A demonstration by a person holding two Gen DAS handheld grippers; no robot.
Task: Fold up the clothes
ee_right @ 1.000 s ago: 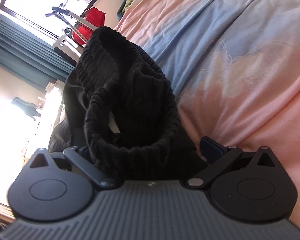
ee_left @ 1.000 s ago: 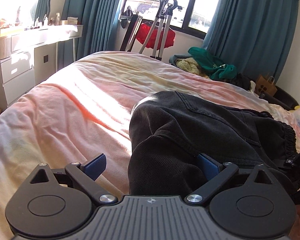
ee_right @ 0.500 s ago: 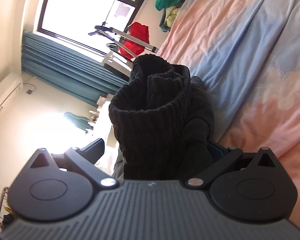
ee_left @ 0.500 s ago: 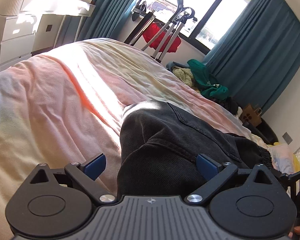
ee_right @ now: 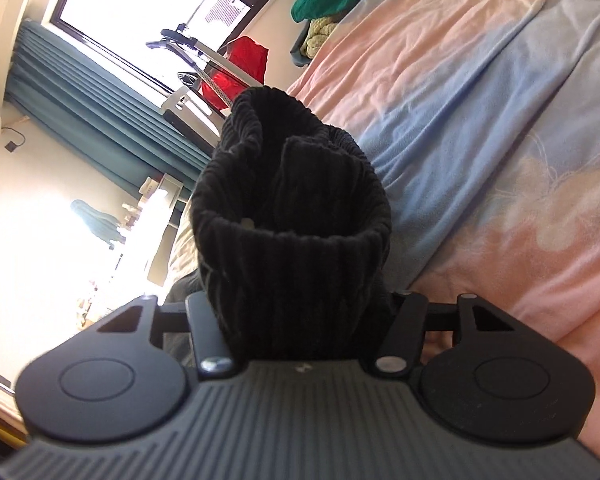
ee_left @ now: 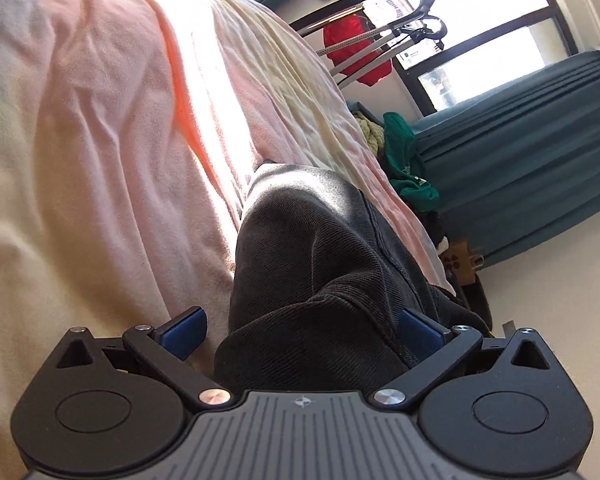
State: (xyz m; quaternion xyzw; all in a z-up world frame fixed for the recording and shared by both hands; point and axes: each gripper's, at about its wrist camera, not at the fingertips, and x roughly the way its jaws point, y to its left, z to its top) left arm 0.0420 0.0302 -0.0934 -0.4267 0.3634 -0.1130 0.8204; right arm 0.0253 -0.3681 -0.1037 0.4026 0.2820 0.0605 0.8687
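In the left wrist view, black trousers (ee_left: 320, 280) are seen lying on a pink and cream bed cover (ee_left: 100, 160). The left gripper (ee_left: 300, 328) is held wide open over them. Its blue pads (ee_left: 182, 330) are well apart, and the cloth lies loose between them, not squeezed. Teal curtains (ee_left: 520, 184) are seen by the window (ee_left: 480, 20).

In the right wrist view, the ribbed waistband (ee_right: 296, 216) of the trousers is bunched up in the right gripper (ee_right: 304, 320). Its jaws have just been closing, and the cloth is pinched tight between them. A pink and blue bed cover (ee_right: 480, 140) is seen beside it.
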